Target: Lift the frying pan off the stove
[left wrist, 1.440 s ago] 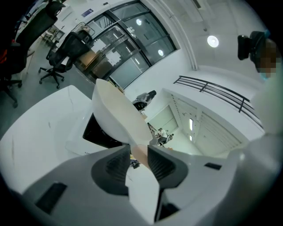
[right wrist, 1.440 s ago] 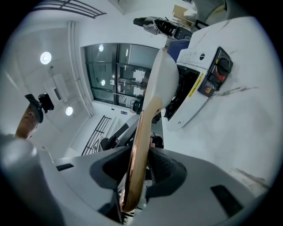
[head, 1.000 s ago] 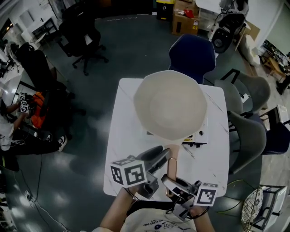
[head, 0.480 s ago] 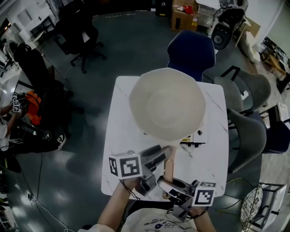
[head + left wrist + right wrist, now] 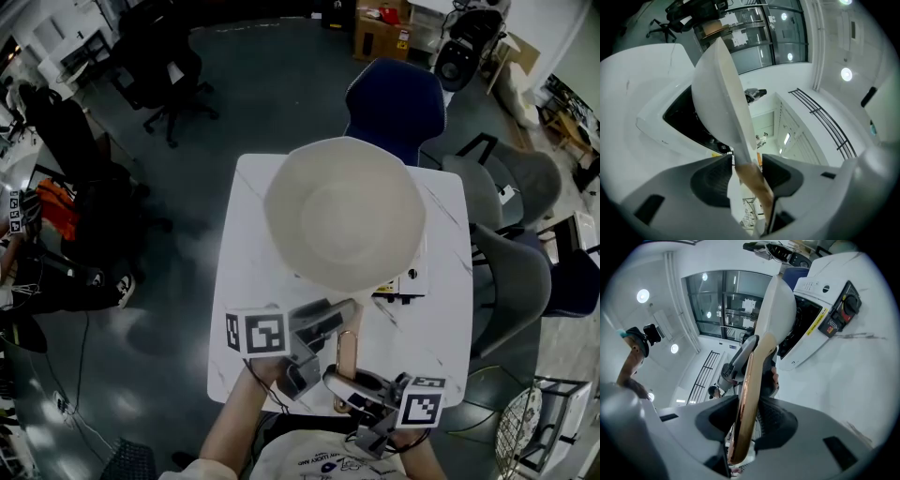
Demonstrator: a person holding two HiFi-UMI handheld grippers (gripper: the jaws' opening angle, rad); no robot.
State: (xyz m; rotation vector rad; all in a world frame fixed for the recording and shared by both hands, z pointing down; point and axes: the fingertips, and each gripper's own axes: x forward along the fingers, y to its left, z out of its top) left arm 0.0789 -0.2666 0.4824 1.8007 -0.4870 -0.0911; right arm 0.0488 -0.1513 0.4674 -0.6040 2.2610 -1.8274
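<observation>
At the upper left of the head view a black office chair [image 5: 164, 66] stands on the dark floor, well apart from the white table [image 5: 248, 281] in the middle of the frame.

At the table's lower left edge, the left gripper [image 5: 336, 319] reaches up and to the right, its marker cube [image 5: 255, 334] facing the camera. Its jaws have just been opening. In the left gripper view they stand apart on either side of the copper-coloured handle [image 5: 754, 183], with slivers of background showing beside it, so the pads are not pressing on it.

Above them the frying pan [image 5: 345, 211], cream-white and round, fills the centre of the head view. It is held up over the table, above the stove, and hides most of it. Both gripper views show the pan edge-on and tilted, clear of the stove's black top.

Just right of the handle, at the lower centre, the right gripper [image 5: 339, 382] comes in from the right. In the right gripper view its jaws are closed tight on the handle, a pad on each side of it.

The white stove [image 5: 405, 281] peeks out under the pan's lower right rim. A blue chair [image 5: 394, 108] stands at the table's far edge, and grey chairs [image 5: 511, 281] line its right side.
</observation>
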